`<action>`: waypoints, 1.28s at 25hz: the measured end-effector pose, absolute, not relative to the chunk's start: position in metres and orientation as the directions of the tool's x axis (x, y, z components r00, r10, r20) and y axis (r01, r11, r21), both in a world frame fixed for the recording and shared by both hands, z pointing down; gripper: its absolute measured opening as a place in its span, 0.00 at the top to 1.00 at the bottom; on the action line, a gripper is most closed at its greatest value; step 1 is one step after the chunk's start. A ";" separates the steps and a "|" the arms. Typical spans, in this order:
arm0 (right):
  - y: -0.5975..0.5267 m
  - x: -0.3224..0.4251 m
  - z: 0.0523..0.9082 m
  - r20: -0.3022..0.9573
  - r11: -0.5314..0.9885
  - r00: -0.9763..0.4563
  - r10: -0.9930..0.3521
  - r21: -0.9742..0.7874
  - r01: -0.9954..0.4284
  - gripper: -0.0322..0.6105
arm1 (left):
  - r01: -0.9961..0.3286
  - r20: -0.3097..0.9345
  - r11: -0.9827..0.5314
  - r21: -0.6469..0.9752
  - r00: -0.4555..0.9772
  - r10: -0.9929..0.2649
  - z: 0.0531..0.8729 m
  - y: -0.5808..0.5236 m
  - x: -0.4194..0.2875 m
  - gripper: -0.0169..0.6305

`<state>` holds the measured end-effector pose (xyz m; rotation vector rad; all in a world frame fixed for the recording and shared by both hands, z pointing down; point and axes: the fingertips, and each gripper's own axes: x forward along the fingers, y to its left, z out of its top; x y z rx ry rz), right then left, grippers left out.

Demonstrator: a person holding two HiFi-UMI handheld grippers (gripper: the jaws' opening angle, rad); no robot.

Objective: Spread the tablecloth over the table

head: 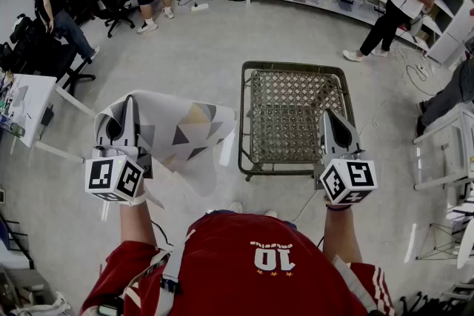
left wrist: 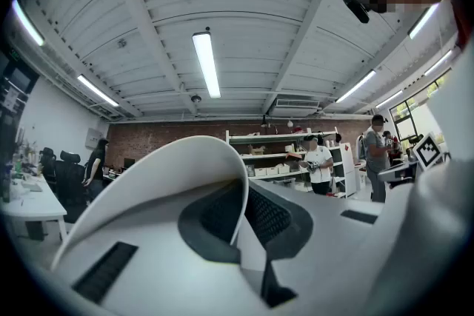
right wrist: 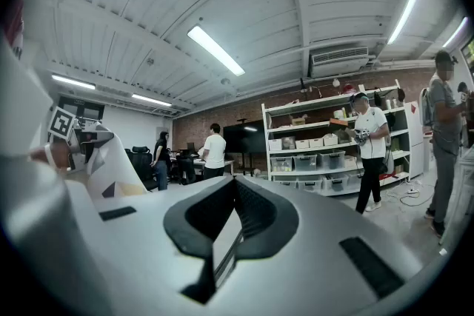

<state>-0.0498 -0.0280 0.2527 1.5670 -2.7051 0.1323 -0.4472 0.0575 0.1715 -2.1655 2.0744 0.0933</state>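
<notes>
Holding a white, triangle-patterned fabric tablecloth point(head: 181, 131) pinched in the shut left gripper point(head: 131, 103) at centre left, with the right gripper point(head: 330, 115) closed empty at the dark wire-mesh metal table point(head: 293, 67)'s right edge.

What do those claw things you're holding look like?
The left claw and right claw are smooth grey-white shells with dark pads inside. Each carries a cube with black-and-white square markers. The sleeves are red with white stripes.
</notes>
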 end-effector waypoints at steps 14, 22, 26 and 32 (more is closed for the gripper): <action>-0.028 -0.055 0.246 0.048 0.495 -0.498 -0.866 -0.060 -0.867 0.93 | -0.986 -0.088 -0.128 -0.108 0.138 -0.987 0.188 0.037 -0.399 0.96; -0.027 -0.059 0.260 0.091 0.500 -0.507 -0.857 -0.083 -0.862 0.93 | -0.980 -0.104 -0.159 -0.118 0.172 -0.980 0.178 0.021 -0.400 0.96; -0.031 -0.059 0.268 0.099 0.475 -0.482 -0.871 -0.089 -0.876 0.93 | -0.975 -0.125 -0.179 -0.133 0.196 -0.973 0.171 0.007 -0.399 0.96; -0.033 -0.059 0.268 0.108 0.441 -0.448 -0.887 -0.090 -0.893 0.93 | -0.971 -0.135 -0.208 -0.119 0.223 -0.965 0.171 -0.005 -0.406 0.96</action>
